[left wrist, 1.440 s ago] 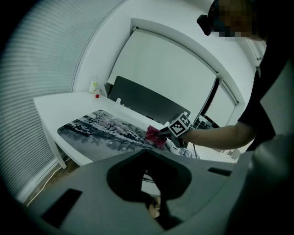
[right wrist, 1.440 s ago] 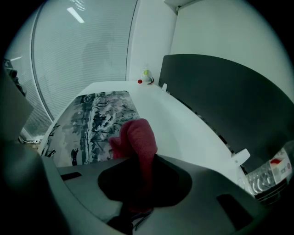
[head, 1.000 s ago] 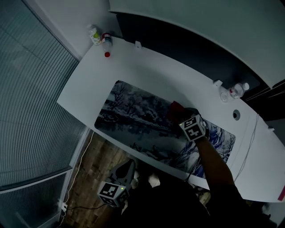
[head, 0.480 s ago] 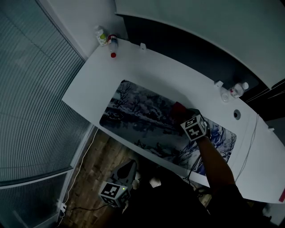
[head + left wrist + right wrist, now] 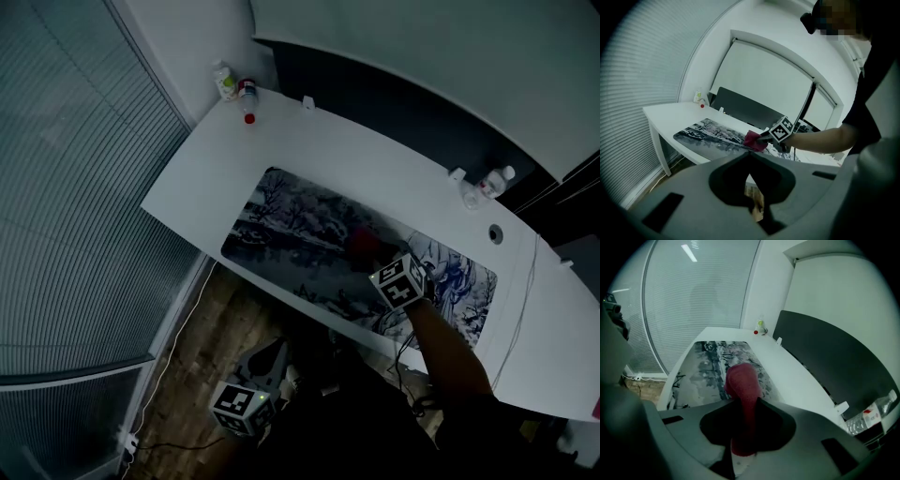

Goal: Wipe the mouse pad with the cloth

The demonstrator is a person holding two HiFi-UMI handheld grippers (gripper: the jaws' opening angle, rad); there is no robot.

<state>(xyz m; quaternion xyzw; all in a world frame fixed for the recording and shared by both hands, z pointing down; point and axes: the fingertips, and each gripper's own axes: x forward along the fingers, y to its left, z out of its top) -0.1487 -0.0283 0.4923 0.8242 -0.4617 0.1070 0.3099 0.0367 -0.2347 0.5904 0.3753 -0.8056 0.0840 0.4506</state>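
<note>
Right gripper view: right tool [image 5: 744, 403] clamps red cloth [image 5: 743, 380] | left tool [image 5: 750, 154] closed, empty | risk: mouse pad [image 5: 300, 220], seemingly unpinned, may bunch on surface [image 5: 328, 141]

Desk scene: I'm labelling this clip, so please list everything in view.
desk: one, white, beside the window blinds
mouse pad: one, grey-blue landscape print, along the desk's near edge
cloth: one, red, on the mouse pad
small bottles: two, far left corner of the desk
clear bottle: at least one, right back edge of the desk
dark panel: one, black, behind the desk
floor: brown wood, below the desk
right gripper: grey, shut on the cloth
left gripper: grey, shut, empty, below desk level
</note>
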